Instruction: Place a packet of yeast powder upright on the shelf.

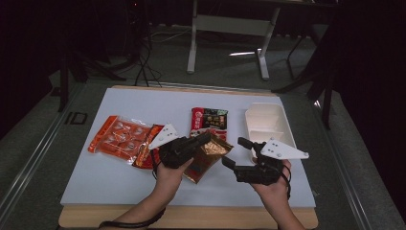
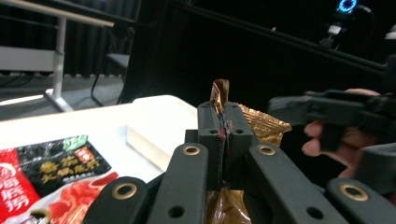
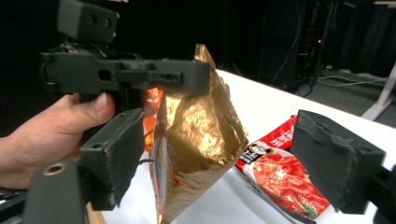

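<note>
high view: left gripper (image 1: 203, 139) lifts a crinkly gold foil packet (image 1: 207, 154) mid-table, right gripper (image 1: 237, 152) just beside it, spread wide | left gripper view: jaws clamped tight on the packet's top edge | right gripper view: jaws gaping, nothing held, packet between them

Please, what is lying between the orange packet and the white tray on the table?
In the high view: the red-and-black packet and the gold packet held by the left claw.
</note>
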Action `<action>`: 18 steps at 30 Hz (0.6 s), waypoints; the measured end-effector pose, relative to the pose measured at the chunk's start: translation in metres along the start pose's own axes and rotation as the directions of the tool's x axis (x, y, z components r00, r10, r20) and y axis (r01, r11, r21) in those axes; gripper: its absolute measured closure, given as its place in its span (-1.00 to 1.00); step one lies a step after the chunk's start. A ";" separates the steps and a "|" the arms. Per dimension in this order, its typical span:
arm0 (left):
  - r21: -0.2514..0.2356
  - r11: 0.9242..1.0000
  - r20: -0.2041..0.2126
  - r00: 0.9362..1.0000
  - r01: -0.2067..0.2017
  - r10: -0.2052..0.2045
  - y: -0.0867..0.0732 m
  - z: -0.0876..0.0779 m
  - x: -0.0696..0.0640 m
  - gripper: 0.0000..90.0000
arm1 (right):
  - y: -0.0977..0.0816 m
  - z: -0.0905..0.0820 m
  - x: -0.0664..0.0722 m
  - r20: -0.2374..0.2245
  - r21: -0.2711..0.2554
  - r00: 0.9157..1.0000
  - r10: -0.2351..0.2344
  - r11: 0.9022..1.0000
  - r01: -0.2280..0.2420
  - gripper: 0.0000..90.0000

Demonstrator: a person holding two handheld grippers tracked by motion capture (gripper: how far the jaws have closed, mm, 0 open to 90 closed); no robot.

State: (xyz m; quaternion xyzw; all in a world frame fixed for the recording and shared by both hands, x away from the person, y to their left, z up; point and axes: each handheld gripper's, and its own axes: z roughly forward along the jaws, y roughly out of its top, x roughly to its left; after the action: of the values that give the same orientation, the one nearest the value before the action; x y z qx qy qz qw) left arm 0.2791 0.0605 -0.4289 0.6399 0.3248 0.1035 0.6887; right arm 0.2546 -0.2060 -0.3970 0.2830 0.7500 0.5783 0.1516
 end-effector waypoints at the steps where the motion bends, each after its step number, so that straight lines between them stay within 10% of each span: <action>1: 0.000 1.000 0.000 1.000 0.000 0.000 0.000 0.000 0.000 0.96 | -0.001 0.002 -0.001 0.001 0.004 1.000 0.005 1.000 -0.005 -0.51; 7: -0.070 0.998 0.017 1.000 0.001 0.000 -0.001 -0.001 -0.004 0.96 | -0.003 0.010 -0.007 -0.010 0.032 1.000 0.011 0.999 -0.010 -0.07; 12: -0.067 0.998 0.025 1.000 -0.014 0.016 -0.002 0.000 -0.006 0.96 | -0.002 0.013 -0.009 -0.018 0.062 1.000 -0.006 0.998 0.008 0.36; 13: -0.056 0.998 0.021 1.000 -0.020 0.022 -0.003 0.001 -0.006 0.95 | 0.000 0.013 -0.010 -0.038 0.079 0.999 -0.014 0.997 0.017 0.71; 18: -0.038 0.999 0.035 0.999 -0.027 0.028 -0.004 0.000 -0.002 0.93 | 0.004 0.013 -0.015 -0.099 0.113 0.995 -0.005 0.993 0.016 0.92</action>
State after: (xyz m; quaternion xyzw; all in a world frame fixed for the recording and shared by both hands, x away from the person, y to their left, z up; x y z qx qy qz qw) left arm 0.2765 0.0585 -0.4319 0.6331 0.3019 0.1076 0.7046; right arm 0.2746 -0.2039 -0.3980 0.2583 0.7898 0.5470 0.1011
